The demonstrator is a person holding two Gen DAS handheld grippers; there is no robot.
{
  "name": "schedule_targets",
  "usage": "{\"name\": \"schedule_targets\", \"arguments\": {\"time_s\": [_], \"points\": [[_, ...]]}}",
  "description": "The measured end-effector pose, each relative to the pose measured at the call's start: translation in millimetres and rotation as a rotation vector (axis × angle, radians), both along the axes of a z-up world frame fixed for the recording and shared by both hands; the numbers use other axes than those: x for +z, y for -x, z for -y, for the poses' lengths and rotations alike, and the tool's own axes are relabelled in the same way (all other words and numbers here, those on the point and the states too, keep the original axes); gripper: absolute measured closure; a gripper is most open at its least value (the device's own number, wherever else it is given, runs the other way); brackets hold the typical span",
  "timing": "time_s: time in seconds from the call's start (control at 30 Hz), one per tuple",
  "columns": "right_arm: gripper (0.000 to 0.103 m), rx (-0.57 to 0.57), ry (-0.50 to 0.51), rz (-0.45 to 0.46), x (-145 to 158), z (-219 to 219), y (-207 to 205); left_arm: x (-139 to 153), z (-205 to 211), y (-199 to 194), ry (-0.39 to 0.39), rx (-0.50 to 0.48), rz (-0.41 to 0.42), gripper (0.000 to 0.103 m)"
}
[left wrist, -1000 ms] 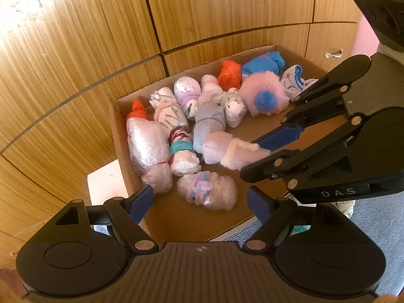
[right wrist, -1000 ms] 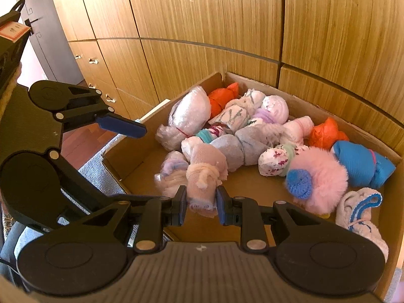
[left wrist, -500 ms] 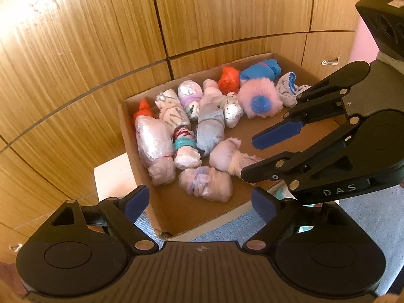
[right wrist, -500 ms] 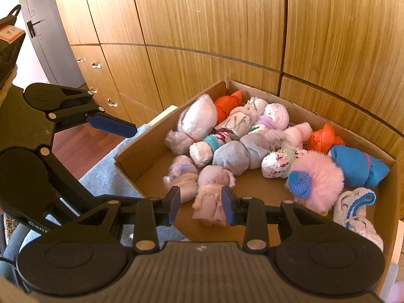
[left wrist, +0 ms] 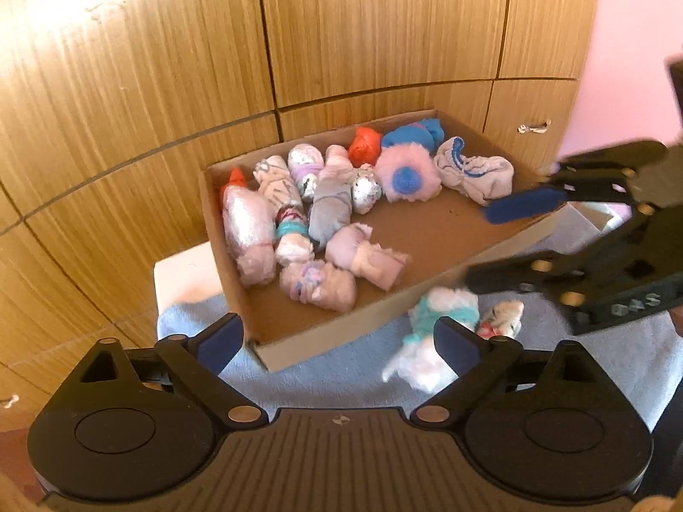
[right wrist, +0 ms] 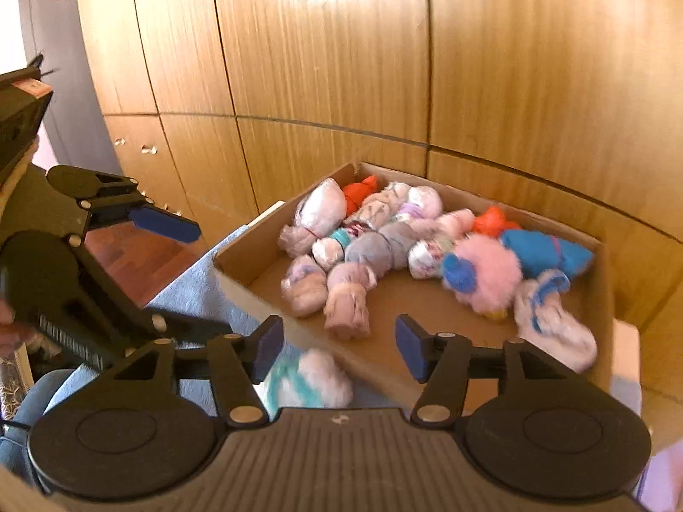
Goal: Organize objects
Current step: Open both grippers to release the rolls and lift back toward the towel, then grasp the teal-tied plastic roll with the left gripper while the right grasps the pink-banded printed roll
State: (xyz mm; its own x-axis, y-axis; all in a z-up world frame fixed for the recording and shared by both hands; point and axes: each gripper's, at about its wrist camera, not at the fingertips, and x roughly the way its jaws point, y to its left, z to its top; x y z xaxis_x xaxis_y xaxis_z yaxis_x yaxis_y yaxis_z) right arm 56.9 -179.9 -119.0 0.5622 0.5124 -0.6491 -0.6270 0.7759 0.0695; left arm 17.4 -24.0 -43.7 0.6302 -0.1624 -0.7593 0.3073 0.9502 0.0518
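A cardboard box (left wrist: 431, 298) (right wrist: 252, 281) holds several rolled sock bundles, among them a pink bundle (left wrist: 369, 258) (right wrist: 348, 301) lying loose near the front wall and a fluffy pink one with a blue spot (left wrist: 407, 173) (right wrist: 486, 277). A white and teal bundle (left wrist: 431, 337) (right wrist: 307, 382) lies outside the box on the blue cloth (left wrist: 341, 371), beside a small patterned one (left wrist: 501, 318). My left gripper (left wrist: 339, 339) is open and empty, pulled back from the box. My right gripper (right wrist: 339, 347) is open and empty, above the box's front wall.
Wooden cabinet doors (left wrist: 384, 34) stand close behind the box. Drawer fronts with small handles (right wrist: 147, 149) lie at the left in the right wrist view, with a red wood floor (right wrist: 141, 251) below. A white edge (left wrist: 188, 273) shows beside the box.
My right gripper has opened and let go of the pink bundle, which now lies in the box. Both grippers have drawn back from the box, bringing the cloth and outside bundles into view.
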Motion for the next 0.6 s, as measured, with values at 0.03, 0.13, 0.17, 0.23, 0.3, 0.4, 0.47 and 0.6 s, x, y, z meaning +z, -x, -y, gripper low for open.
{"name": "schedule_targets", "arguments": {"time_s": [0.03,0.13,0.17,0.23,0.3,0.4,0.47,0.6], "points": [[0.038,-0.009,-0.004,0.012,-2.8,5.1,9.4,-1.6,-1.7,4.4,0.009,0.002,0.001,0.005],[0.033,-0.043,-0.009,0.032,-16.2,17.7,34.8,-10.7,-8.8,20.4,0.041,0.016,0.014,0.004],[0.032,-0.053,-0.007,0.032,-21.0,18.2,39.7,-14.7,-11.3,24.3,0.049,0.024,0.021,0.003],[0.031,-0.063,-0.010,0.023,-32.0,18.0,45.7,-24.0,-16.2,32.7,0.076,0.041,0.024,0.003],[0.031,-0.062,-0.020,0.009,-39.8,14.9,44.9,-32.2,-22.1,40.8,0.113,0.068,0.020,0.003],[0.031,-0.052,-0.014,0.012,-50.7,8.0,42.2,-39.1,-31.6,55.7,0.168,0.117,0.023,0.003],[0.030,-0.056,-0.008,0.016,-57.0,3.0,37.1,-41.4,-38.9,64.7,0.198,0.155,0.026,0.003],[0.031,-0.066,-0.007,0.013,-65.0,-3.4,27.5,-41.6,-45.7,72.8,0.213,0.188,0.037,0.003]]}}
